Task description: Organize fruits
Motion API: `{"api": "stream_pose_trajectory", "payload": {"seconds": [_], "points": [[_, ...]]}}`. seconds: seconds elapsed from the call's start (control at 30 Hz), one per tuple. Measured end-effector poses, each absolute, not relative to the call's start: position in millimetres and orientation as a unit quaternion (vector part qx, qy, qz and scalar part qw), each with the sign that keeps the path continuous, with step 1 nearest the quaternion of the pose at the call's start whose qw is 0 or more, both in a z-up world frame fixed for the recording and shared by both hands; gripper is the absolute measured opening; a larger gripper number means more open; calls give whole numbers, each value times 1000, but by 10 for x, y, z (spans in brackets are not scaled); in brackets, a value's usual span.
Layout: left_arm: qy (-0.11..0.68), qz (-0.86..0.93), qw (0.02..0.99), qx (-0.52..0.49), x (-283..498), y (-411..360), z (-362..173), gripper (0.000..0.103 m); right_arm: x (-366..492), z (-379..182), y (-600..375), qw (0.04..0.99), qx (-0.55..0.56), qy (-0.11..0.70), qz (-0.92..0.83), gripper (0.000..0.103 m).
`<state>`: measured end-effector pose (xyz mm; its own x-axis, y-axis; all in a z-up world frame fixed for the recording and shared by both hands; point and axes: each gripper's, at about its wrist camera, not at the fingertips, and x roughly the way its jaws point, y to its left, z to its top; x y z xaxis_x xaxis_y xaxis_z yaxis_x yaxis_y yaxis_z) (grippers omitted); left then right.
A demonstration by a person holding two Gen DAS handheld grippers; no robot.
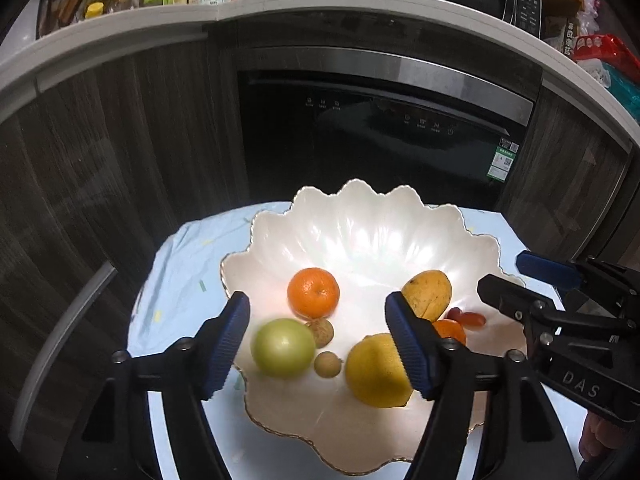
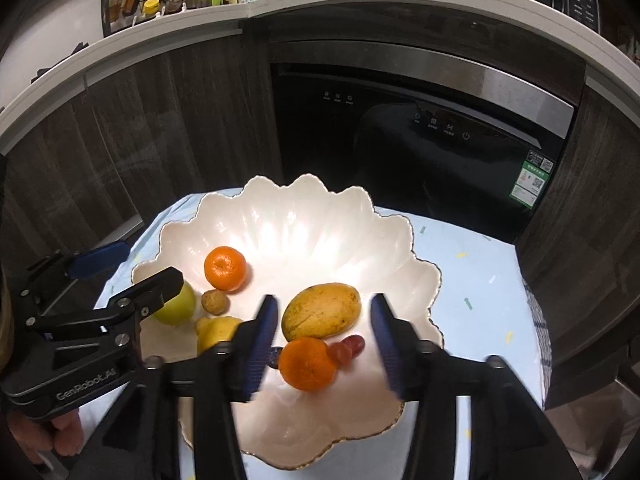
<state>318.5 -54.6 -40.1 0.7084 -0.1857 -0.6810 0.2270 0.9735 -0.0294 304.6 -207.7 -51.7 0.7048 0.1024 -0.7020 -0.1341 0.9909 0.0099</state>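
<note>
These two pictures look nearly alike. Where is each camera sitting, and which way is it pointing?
Left wrist view: rides on the left hand-held gripper, looking down along its open blue fingers at the scalloped bowl; the right hand-held gripper shows at the right edge, with a bit of hand below.
Right wrist view: rides on the right hand-held gripper, open over the mango; the left hand-held gripper enters at the left edge.
Shared: bowl, fruit, dark appliance door beyond.
</note>
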Motion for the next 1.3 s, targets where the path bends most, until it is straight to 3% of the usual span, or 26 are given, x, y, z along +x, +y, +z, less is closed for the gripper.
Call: {"api": "stream_pose_trajectory", "payload": {"seconds": [0.2, 0.3, 0.7, 1.3], "points": [[366, -96, 925, 25, 3102, -479, -329, 81, 2953, -405, -2071, 929, -22, 365, 48, 78], [363, -90, 927, 22, 3020, -446, -275, 86, 2883, -338, -2048, 932, -23, 359, 45, 82], [346, -94, 933, 25, 2571, -342, -12, 92, 2432, -86, -1986, 941, -20, 338, 32, 90], [322, -103, 940, 34, 1799, -282, 228, 93, 1693, 49, -2005, 946, -8, 324, 18, 90]]}}
